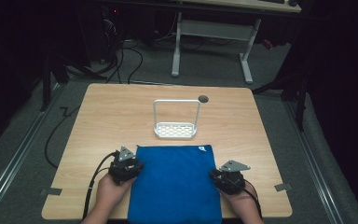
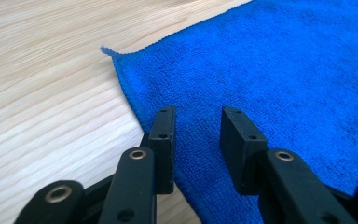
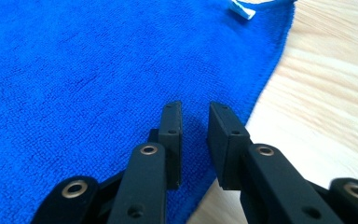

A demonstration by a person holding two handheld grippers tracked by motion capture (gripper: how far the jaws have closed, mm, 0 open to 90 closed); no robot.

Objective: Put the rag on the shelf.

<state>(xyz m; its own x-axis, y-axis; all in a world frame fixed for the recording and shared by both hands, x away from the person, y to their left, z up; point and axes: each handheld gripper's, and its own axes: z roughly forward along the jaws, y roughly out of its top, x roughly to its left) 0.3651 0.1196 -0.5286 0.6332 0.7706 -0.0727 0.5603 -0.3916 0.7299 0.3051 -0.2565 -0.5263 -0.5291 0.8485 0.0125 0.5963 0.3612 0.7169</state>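
A blue towel (image 1: 175, 182) lies flat on the wooden table (image 1: 107, 112), reaching the near edge. My left gripper (image 1: 131, 167) sits at the towel's left edge, a hand behind it. In the left gripper view its jaws (image 2: 198, 114) stand open just above the towel (image 2: 270, 60), straddling its edge, with nothing between them. My right gripper (image 1: 217, 176) sits at the towel's right edge. Its jaws (image 3: 196, 109) are open by a narrow gap over the towel (image 3: 74, 70), close to the edge. A white tag (image 3: 241, 9) marks the far right corner.
A white rack (image 1: 176, 130) with a tall wire handle stands just beyond the towel's far edge. A small round hole (image 1: 203, 98) is in the tabletop behind it. Tape pieces sit on the near corners. A desk frame stands on the floor beyond.
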